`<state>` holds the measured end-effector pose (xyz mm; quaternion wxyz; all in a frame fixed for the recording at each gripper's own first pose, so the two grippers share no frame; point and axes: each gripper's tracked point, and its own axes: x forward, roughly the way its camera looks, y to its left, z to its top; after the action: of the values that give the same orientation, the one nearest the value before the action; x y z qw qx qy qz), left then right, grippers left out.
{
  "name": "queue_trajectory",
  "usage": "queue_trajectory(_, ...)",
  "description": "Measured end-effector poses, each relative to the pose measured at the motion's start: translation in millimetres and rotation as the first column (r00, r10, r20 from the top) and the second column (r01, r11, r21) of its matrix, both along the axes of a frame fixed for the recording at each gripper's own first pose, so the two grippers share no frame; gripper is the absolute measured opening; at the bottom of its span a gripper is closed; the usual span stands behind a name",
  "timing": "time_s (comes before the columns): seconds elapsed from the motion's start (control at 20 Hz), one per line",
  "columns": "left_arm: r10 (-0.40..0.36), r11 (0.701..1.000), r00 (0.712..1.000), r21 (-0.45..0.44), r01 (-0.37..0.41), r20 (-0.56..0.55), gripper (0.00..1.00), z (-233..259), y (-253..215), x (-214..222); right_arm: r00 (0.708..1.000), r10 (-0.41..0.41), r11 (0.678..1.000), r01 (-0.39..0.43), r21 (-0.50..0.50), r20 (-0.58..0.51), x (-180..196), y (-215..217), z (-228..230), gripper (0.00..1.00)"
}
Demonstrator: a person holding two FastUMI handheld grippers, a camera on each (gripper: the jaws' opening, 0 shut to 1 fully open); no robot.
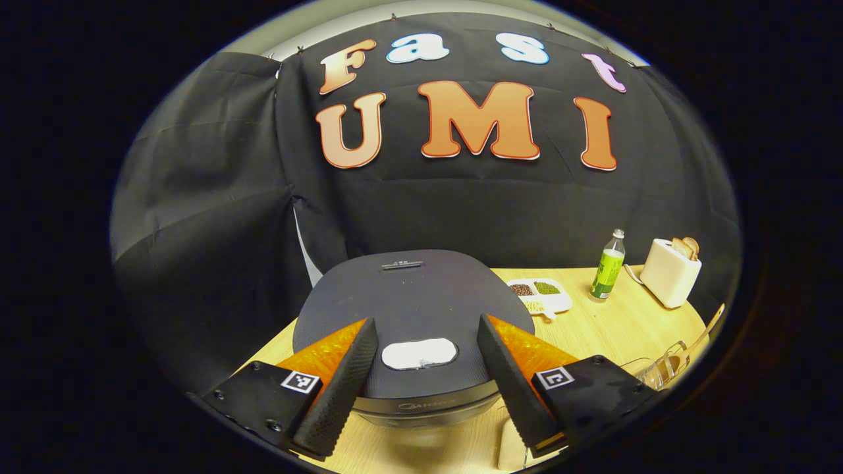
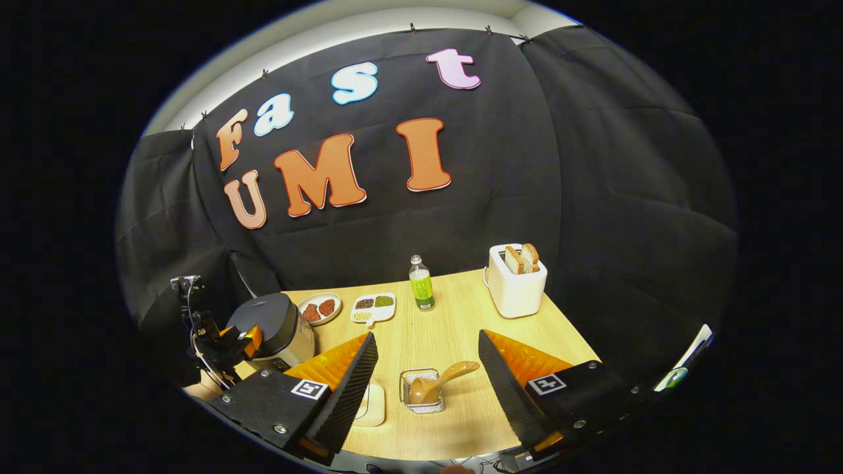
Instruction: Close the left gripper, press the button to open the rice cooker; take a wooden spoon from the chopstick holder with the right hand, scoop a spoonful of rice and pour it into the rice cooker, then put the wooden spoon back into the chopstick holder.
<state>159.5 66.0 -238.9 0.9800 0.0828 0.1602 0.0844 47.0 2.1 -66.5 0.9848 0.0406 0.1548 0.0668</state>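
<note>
The dark rice cooker [image 1: 408,296] stands right in front of my left gripper [image 1: 427,322], lid down, its white oval button [image 1: 419,353] facing me. The left fingers are open and straddle that button above the lid, holding nothing. In the right gripper view the rice cooker [image 2: 276,326] is at the far left, with the left gripper [image 2: 227,345] and a hand over it. A wooden spoon [image 2: 442,380] lies bowl-down in a wire chopstick holder [image 2: 421,395], just ahead of my open, empty right gripper [image 2: 427,336]. The holder [image 1: 658,368] and the spoon handle [image 1: 710,324] sit at the left gripper view's right edge.
A small cream square dish [image 2: 372,403] sits left of the holder on the wooden table [image 2: 461,316]. Farther back stand a green bottle [image 2: 421,284], a white toaster [image 2: 517,280] with bread slices, a divided tray of grains [image 2: 373,306] and a plate of reddish pieces [image 2: 319,308].
</note>
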Motion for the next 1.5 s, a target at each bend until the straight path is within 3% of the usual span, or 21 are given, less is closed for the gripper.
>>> queue_trajectory(0.1,-0.011,1.0,1.0,0.016,0.011,0.008,0.96,2.9,-0.9,4.2,1.0,-0.001,1.0,0.001,-0.016,0.001,0.1,0.1,-1.0,0.95)
queue_trajectory(0.15,-0.006,1.0,1.0,0.018,0.006,-0.008,0.96,3.8,-0.7,1.9,1.0,-0.003,1.0,0.003,-0.023,0.007,-0.7,-1.1,0.4,1.0)
queue_trajectory(0.25,0.006,1.0,0.998,0.009,-0.005,-0.062,1.0,5.8,0.3,-7.6,1.0,-0.003,0.999,0.004,-0.032,0.021,-1.2,-0.2,4.4,0.95)
queue_trajectory(0.35,0.01,1.0,0.995,-0.001,-0.01,-0.094,0.94,16.5,-0.4,-19.6,0.999,-0.003,1.0,0.004,-0.029,0.035,0.9,1.5,9.8,0.95)
queue_trajectory(0.4,-0.002,1.0,0.997,-0.012,0.001,-0.081,1.0,31.3,-3.3,-23.5,0.999,-0.002,1.0,0.003,-0.024,0.041,2.0,3.4,12.6,0.95)
queue_trajectory(0.45,-0.013,1.0,0.998,-0.024,0.011,-0.057,0.94,47.9,-5.7,-26.4,0.999,0.001,1.0,0.0,-0.019,0.049,3.4,6.4,15.8,0.95)
queue_trajectory(0.55,-0.028,0.999,1.0,-0.039,0.027,-0.01,1.0,87.3,-9.1,-35.1,0.997,0.011,1.0,-0.01,-0.022,0.072,5.1,12.5,26.0,0.95)
queue_trajectory(0.7,-0.058,0.997,0.995,-0.052,0.062,0.083,1.0,154.9,-17.9,-44.5,0.991,0.029,0.998,-0.022,-0.051,0.129,8.6,21.8,48.6,0.95)
queue_trajectory(0.8,-0.084,0.995,0.983,-0.039,0.092,0.162,0.94,204.5,-28.2,-51.2,0.983,0.04,0.997,-0.029,-0.069,0.179,9.4,28.5,69.7,0.95)
queue_trajectory(0.9,-0.11,0.993,0.967,-0.024,0.119,0.229,1.0,249.9,-36.2,-64.4,0.971,0.049,0.996,-0.03,-0.084,0.234,8.4,33.7,92.7,0.95)
queue_trajectory(1.05,-0.142,0.988,0.943,-0.016,0.153,0.302,1.0,303.4,-47.0,-86.2,0.948,0.062,0.994,-0.032,-0.101,0.311,4.3,42.4,129.2,0.94)
queue_trajectory(1.35,-0.14,0.988,0.93,-0.017,0.154,0.34,1.0,355.7,-37.8,-118.4,0.9,0.049,0.99,0.014,-0.141,0.432,-9.3,44.4,187.4,0.95)
queue_trajectory(1.5,-0.126,0.99,0.927,-0.018,0.141,0.352,1.0,361.9,-28.6,-125.9,0.895,0.031,0.991,0.03,-0.129,0.445,-14.3,42.5,194.3,0.95)
